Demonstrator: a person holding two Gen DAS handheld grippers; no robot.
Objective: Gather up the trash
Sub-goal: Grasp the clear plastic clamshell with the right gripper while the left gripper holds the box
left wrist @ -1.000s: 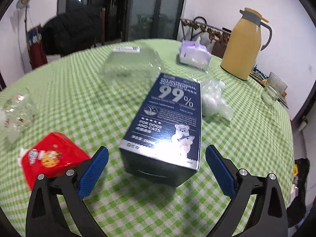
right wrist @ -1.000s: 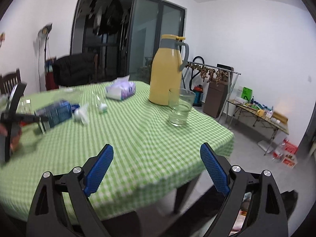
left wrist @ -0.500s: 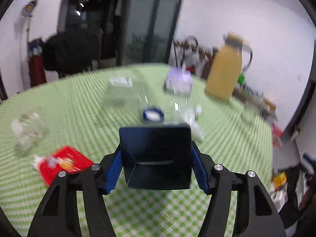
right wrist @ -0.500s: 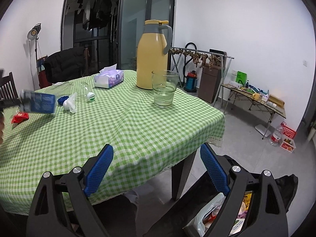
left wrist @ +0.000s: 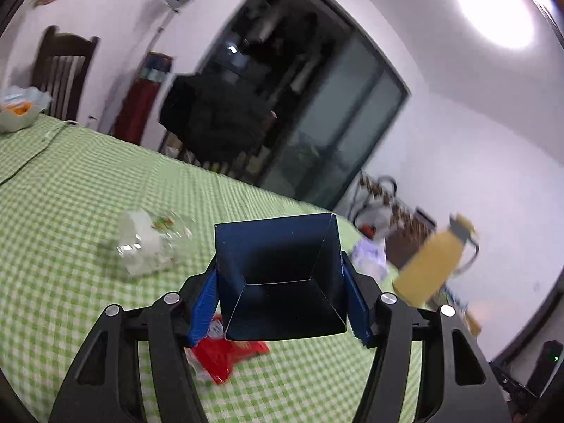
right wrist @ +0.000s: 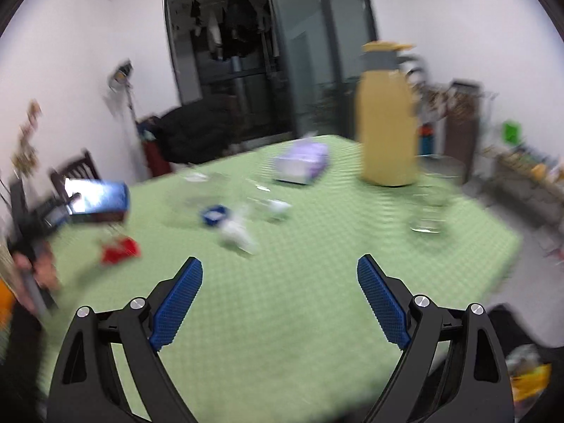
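Note:
My left gripper (left wrist: 280, 278) is shut on the dark blue carton (left wrist: 282, 278) and holds it in the air above the green checked table (left wrist: 88, 183); the carton also shows in the right wrist view (right wrist: 97, 197), lifted at the far left. A red wrapper (left wrist: 225, 356) lies on the cloth under it, also in the right wrist view (right wrist: 118, 250). A clear plastic container (left wrist: 151, 243) lies to its left. My right gripper (right wrist: 280, 303) is open and empty over the table's near part. A blue cap (right wrist: 213, 215) and crumpled white plastic (right wrist: 238, 234) lie mid-table.
A yellow thermos jug (right wrist: 386, 120), a purple tissue box (right wrist: 301, 162) and a drinking glass (right wrist: 428, 211) stand at the right of the table. A bowl (left wrist: 19, 109) sits at the far left edge. A trash bag (right wrist: 525, 377) lies on the floor at lower right.
My left gripper closed on the blue carton and lifted it off the table, tilting upward. My right gripper swung from the floor side back over the table.

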